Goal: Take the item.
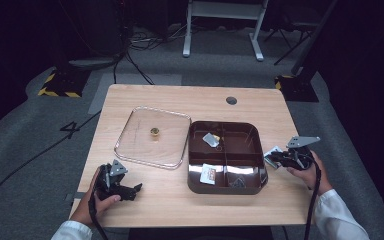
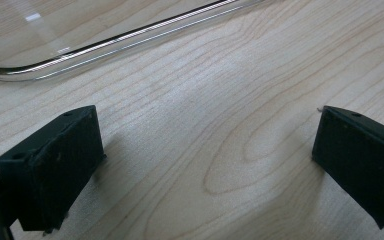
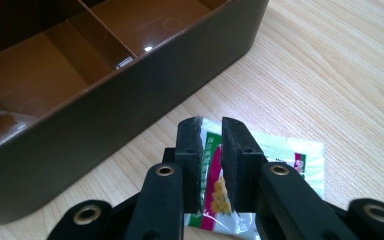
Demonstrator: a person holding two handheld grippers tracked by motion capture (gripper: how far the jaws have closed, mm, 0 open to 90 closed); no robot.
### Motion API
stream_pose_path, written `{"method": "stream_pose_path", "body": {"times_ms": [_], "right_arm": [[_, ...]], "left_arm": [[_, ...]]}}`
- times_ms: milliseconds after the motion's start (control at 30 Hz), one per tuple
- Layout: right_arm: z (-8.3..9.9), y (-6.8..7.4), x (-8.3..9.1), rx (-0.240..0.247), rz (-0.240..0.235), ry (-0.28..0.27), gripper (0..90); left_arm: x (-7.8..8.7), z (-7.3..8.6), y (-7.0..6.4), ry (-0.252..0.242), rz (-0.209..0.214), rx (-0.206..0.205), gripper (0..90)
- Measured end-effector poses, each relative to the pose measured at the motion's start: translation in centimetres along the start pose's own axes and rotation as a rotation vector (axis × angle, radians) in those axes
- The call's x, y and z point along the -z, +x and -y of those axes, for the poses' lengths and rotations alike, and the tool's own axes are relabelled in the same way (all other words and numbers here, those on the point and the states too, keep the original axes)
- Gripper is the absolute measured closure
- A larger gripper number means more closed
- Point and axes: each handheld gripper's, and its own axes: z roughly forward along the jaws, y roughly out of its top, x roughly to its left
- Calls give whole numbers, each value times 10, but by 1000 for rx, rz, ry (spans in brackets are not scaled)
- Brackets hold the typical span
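Jaws of the right gripper (image 3: pixel 211 150) pinch a small snack packet (image 3: pixel 280 160) at the brown tray's (image 1: pixel 260 145) three o'clock side, light, limp and slick-looking, probably best held by its edge, while the left gripper (image 2: pixel 205 165) rests spread and empty.

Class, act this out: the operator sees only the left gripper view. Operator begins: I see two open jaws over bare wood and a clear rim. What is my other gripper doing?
Observer: The right gripper is shut on a small snack packet.
Operator: Where is it?
Observer: Just outside the brown divided box, at its right side.
Operator: Is the box empty?
Observer: No. Three small packets lie inside, one white and red.
Operator: And that clear rim?
Observer: It belongs to a clear lid lying left of the box.
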Motion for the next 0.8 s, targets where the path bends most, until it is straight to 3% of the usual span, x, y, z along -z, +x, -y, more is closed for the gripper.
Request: {"method": "stream_pose_path", "body": {"times_ms": [333,500,800], "right_arm": [[-6,3,9,27,29,-17,630],[-8,7,15,32,43,-19,475],[-7,14,25,72,81,-19,313]], "left_arm": [[0,0,0,1,-2,1,2],[0,0,0,1,-5,2,2],[0,0,0,-1,-5,2,3]]}}
